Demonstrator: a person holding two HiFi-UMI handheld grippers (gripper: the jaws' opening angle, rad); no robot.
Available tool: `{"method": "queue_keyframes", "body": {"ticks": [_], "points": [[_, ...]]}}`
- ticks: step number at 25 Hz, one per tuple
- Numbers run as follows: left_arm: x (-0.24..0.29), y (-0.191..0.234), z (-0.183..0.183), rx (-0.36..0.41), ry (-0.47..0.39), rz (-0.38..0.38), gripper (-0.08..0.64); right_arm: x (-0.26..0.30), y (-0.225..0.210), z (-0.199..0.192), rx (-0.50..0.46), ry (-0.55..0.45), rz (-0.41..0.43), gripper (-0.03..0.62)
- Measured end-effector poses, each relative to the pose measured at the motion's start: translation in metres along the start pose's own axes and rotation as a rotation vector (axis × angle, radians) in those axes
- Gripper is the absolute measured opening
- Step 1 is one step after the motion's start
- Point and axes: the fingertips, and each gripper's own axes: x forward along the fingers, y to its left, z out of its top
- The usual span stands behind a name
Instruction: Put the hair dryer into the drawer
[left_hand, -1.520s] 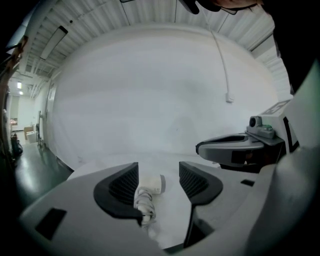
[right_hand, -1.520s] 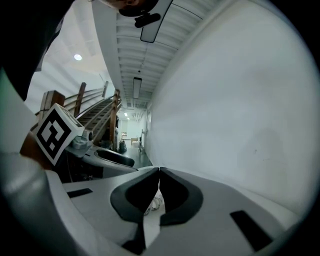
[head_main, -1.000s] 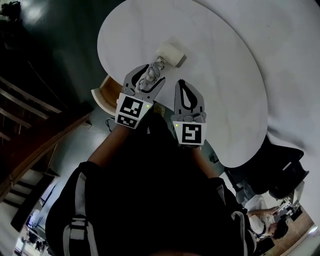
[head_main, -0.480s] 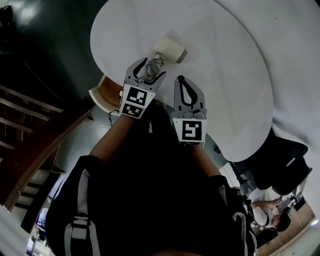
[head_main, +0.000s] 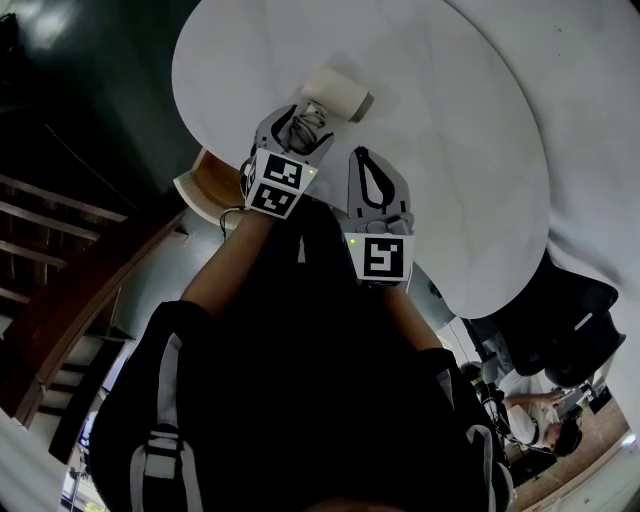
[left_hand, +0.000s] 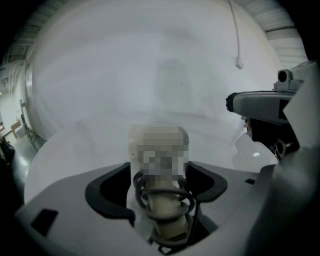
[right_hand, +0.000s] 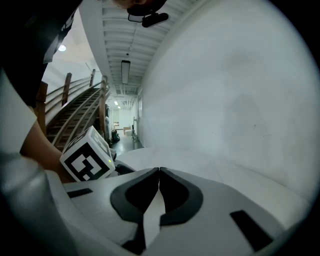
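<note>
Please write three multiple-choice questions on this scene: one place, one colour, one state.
1. Where is the hair dryer? A in the drawer; B on the white table; C on the floor.
2. What colour is its body? A red; B blue; C cream.
3. How do the right gripper jaws stand? A shut, empty; B wide open; C shut on the hair dryer.
Key: 1 B, it lies on that table; 2 C, head and handle look cream; 3 A, the pads meet with nothing between.
</note>
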Motion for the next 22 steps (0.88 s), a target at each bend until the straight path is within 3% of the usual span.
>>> {"method": "queue_keyframes", "body": {"ticks": [9,22], "points": [[0.016,0.001,-0.013,-0.015,0.165,0.014,0.339,0.0,-0.004,-0.003,0.005,0.002,-0.005,0.025],[0.009,0.001,-0.012,-0.05,0.148,0.033,0.281,-0.012,-0.006,0.002,-0.004,-0.019,-0.006,0.025]]}}
